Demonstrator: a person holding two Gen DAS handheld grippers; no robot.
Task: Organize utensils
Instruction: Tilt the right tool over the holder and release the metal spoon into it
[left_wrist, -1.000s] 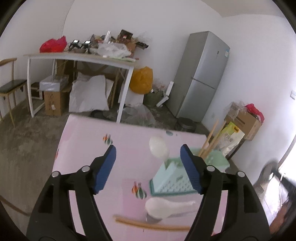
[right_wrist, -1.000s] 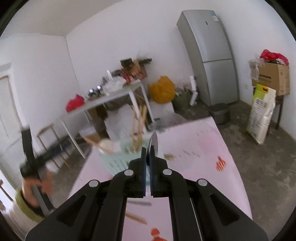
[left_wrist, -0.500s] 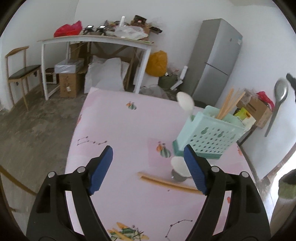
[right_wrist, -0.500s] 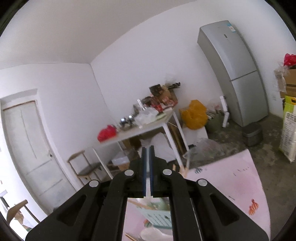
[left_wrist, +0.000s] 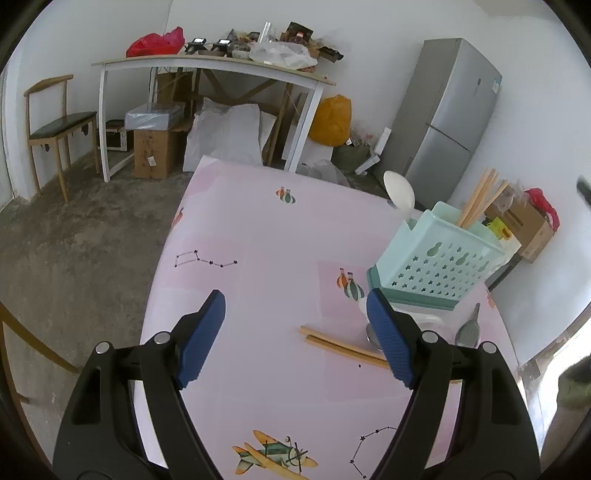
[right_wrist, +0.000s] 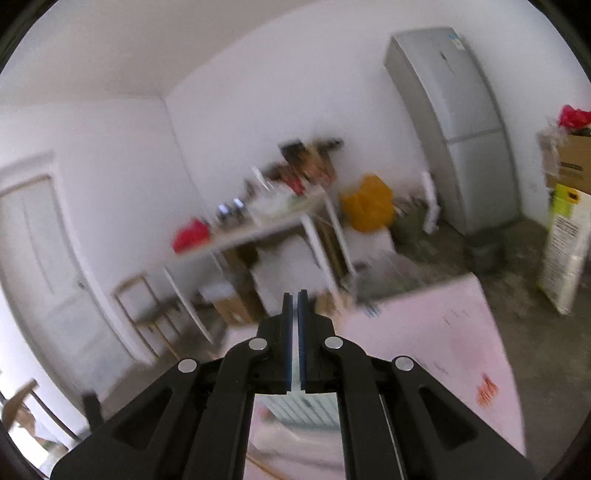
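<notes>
Here, the left hand-held gripper (left_wrist: 295, 325) hovers spread wide and empty over the pink tabletop (left_wrist: 240, 240), near wooden chopsticks (left_wrist: 343, 345) lying before the mint utensil basket (left_wrist: 436, 266). The right hand-held gripper (right_wrist: 294, 299) is clenched, nothing visible between its jaws.

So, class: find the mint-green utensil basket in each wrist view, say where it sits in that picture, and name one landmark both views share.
Left wrist view: the mint-green utensil basket stands right of centre on the pink table, holding chopsticks.
Right wrist view: only a pale green strip shows at bottom centre, under the tool; probably the basket.
Shared landmark: the grey fridge.
</notes>
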